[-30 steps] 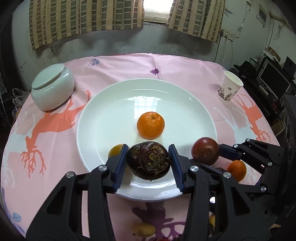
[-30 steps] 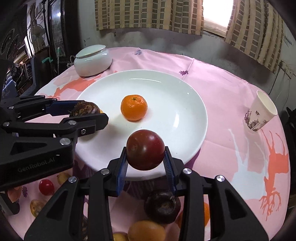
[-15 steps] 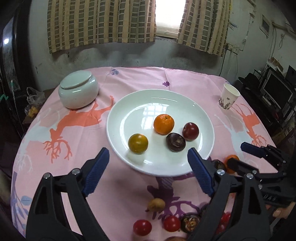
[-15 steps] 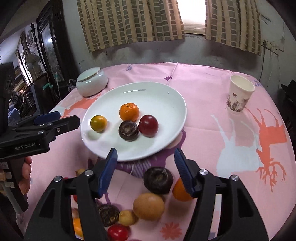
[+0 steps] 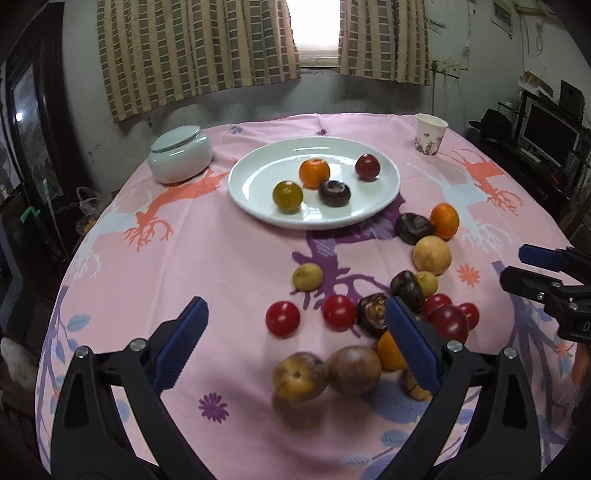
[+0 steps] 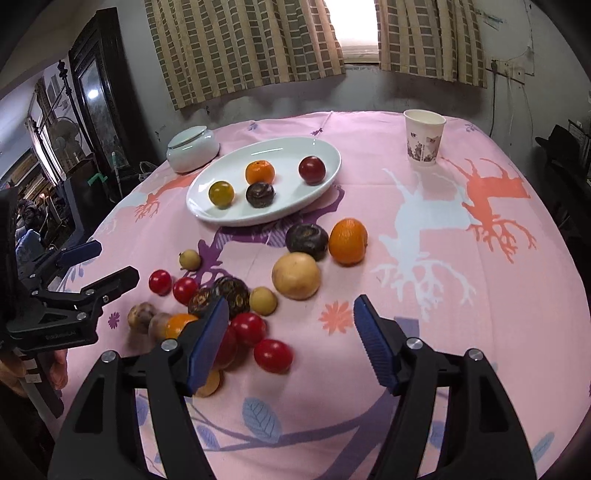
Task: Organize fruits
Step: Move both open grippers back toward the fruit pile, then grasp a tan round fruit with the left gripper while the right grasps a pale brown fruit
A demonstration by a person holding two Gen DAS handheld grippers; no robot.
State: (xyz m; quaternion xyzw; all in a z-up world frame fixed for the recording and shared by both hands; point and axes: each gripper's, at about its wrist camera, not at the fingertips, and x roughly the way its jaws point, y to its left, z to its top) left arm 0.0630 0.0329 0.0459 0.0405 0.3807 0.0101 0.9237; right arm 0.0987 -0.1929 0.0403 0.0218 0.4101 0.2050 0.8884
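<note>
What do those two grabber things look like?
Each tool, left and right, is black plastic with angled arms, silver screws at the joints and two ribbed blue pads. The left one has small pale lettering on its side.

Place: lived-in room of a home, dining corner.
Table (image 5: 221,258): round, under a pink printed cloth with deer and leaf shapes.
Window (image 5: 319,33): small, bright, flanked by checked curtains (image 5: 195,51).
Wall (image 5: 369,99): stained, worn plaster.
Tableware: white plate (image 5: 258,173), lidded ceramic jar (image 5: 181,155), paper cup (image 5: 430,134).
Surroundings: dark wooden cabinet with glass (image 6: 99,92) on one side, monitor (image 5: 550,134) on a cluttered shelf on the other.
</note>
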